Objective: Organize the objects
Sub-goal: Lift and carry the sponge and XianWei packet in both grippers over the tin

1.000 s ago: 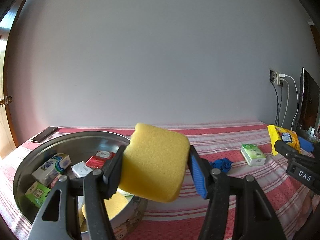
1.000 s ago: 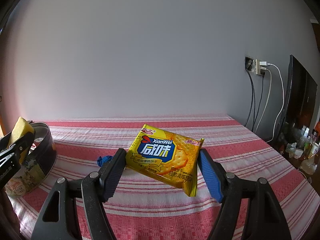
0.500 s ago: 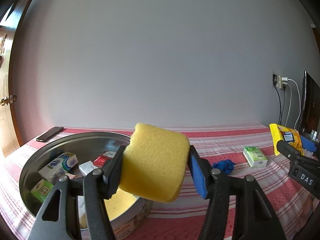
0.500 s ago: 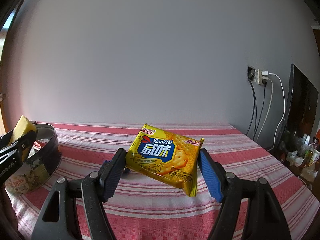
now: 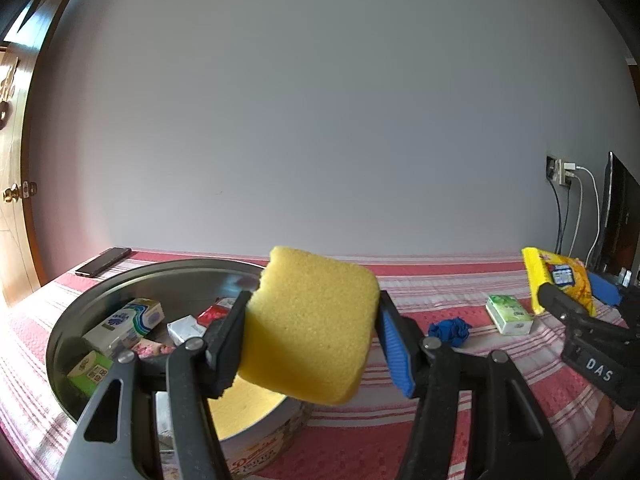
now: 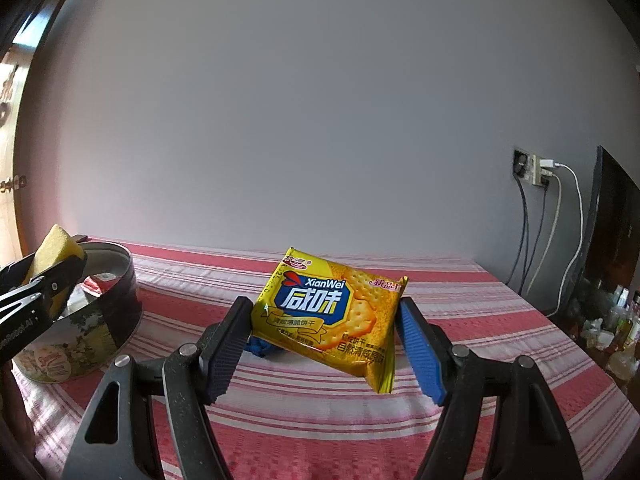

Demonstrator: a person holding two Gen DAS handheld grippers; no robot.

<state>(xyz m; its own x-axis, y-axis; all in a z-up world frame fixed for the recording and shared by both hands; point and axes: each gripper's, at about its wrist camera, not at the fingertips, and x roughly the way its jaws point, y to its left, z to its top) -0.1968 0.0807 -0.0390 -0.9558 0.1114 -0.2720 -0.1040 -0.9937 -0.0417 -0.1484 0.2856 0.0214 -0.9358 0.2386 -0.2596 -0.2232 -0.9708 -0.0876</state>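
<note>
1. Plainly held up off the cloth: one yellow sponge (image 5: 310, 326), pinched at its two sides by the left gripper (image 5: 308, 344), hanging just over the near right rim of the round tin (image 5: 100, 292).
2. Lying below and to the left of that sponge, the tin's open mouth; judged the nearer hand for a drop there, with only a short way left and down to go.
3. Clamped likewise, one yellow cracker packet (image 6: 330, 312) in the right gripper (image 6: 324, 344), jaws set wide on its two side edges, long side running across, tilted down to the right, above the striped cloth (image 6: 320, 420) and well right of the tin.
4. Counted in the tin: about six small packets and a second yellow sponge near the front wall.
5. Left out on the cloth: one green tissue pack (image 5: 509, 314), one crumpled blue scrap (image 5: 449, 330), one phone (image 5: 103, 261) at the far left.
</note>
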